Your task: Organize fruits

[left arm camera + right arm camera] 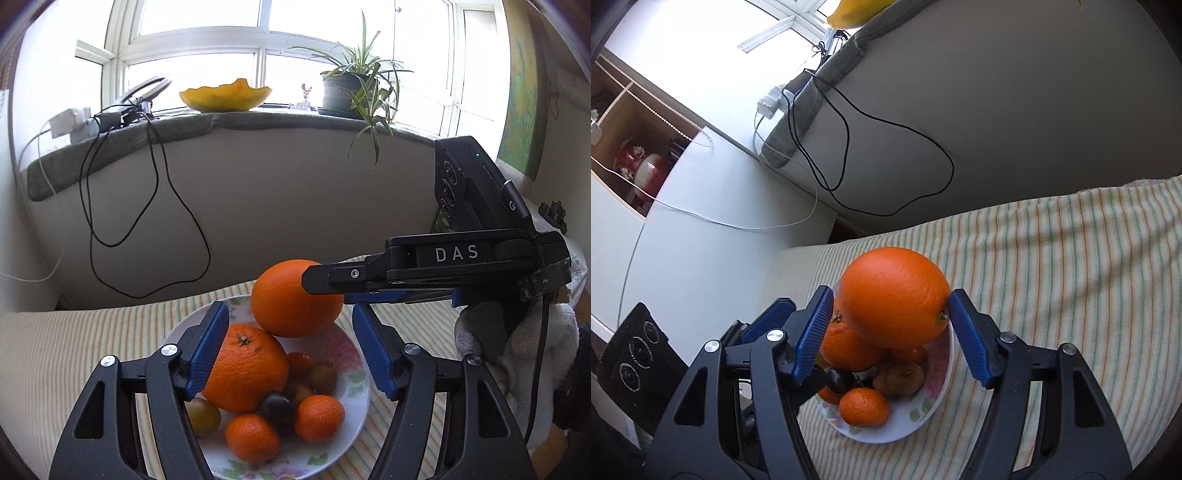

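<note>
A floral white plate (356, 400) on a striped cloth holds an orange (245, 369), two mandarins (253, 437), and several small dark and yellow fruits. My right gripper (892, 330) is shut on a second large orange (894, 297) and holds it above the plate's far side; it also shows in the left wrist view (295, 299), with the right gripper's black finger (325, 280) against it. My left gripper (290, 354) is open and empty, its blue pads on either side of the plate's fruit, just above it.
The plate (923, 413) sits on a striped cloth (1052, 277). Behind is a grey wall with hanging black cables (147, 221). A windowsill carries a yellow bowl (225, 98) and a potted plant (351, 88). A white cabinet (683, 240) stands to the left.
</note>
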Motion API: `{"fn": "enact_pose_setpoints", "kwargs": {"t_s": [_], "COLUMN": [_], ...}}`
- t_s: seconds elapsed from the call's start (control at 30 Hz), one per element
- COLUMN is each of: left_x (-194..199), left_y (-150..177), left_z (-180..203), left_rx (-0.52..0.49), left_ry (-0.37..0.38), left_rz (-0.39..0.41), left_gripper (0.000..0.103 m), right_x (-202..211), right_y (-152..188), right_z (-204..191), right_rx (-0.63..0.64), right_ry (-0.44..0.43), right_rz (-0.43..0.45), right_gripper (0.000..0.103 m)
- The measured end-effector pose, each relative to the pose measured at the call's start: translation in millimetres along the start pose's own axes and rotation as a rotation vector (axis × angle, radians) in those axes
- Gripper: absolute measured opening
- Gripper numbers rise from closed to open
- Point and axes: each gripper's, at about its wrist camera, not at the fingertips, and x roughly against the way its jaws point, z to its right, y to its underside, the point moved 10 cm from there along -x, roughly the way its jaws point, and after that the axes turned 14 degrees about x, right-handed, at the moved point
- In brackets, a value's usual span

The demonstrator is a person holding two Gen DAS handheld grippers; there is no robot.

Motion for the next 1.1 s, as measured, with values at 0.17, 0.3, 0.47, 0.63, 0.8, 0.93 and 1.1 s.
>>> {"fn": "enact_pose_setpoints", "kwargs": {"t_s": [0.17, 0.3, 0.47, 0.63, 0.8, 0.93, 1.1], "left_x": [16, 30, 44, 56, 67, 74, 83], "left_y": [3, 6, 7, 9, 18, 25, 35], "left_z": [-4, -11, -23, -30, -36, -43, -48], "left_rx": [0.012, 0.022, 0.032, 0.037, 0.060, 0.083, 0.087], "left_ry": [0.000, -0.010, -0.025, -0.029, -0.017, -0.026, -0.049], "left_rz": [0.005, 0.021, 0.031, 0.040, 0.024, 0.019, 0.002], "left_gripper": [0.069, 0.069, 0.069, 0.069, 0.069, 0.070, 0.077], "right_x": [-4, -5, -1, 16, 32, 45, 63], "right_y": [1, 2, 3, 8, 19, 32, 48], "right_z": [-7, -17, -13, -18, -38, -55, -76], "right_rx": [0.038, 0.084, 0.076, 0.100, 0.167, 0.218, 0.311], "right_ry": [0.044, 0.074, 0.099, 0.138, 0.187, 0.232, 0.360], "right_rz": [-0.013, -0.018, -0.018, 0.008, 0.045, 0.078, 0.125], "right_gripper": [0.068, 0.069, 0.069, 0.069, 0.075, 0.075, 0.084]}}
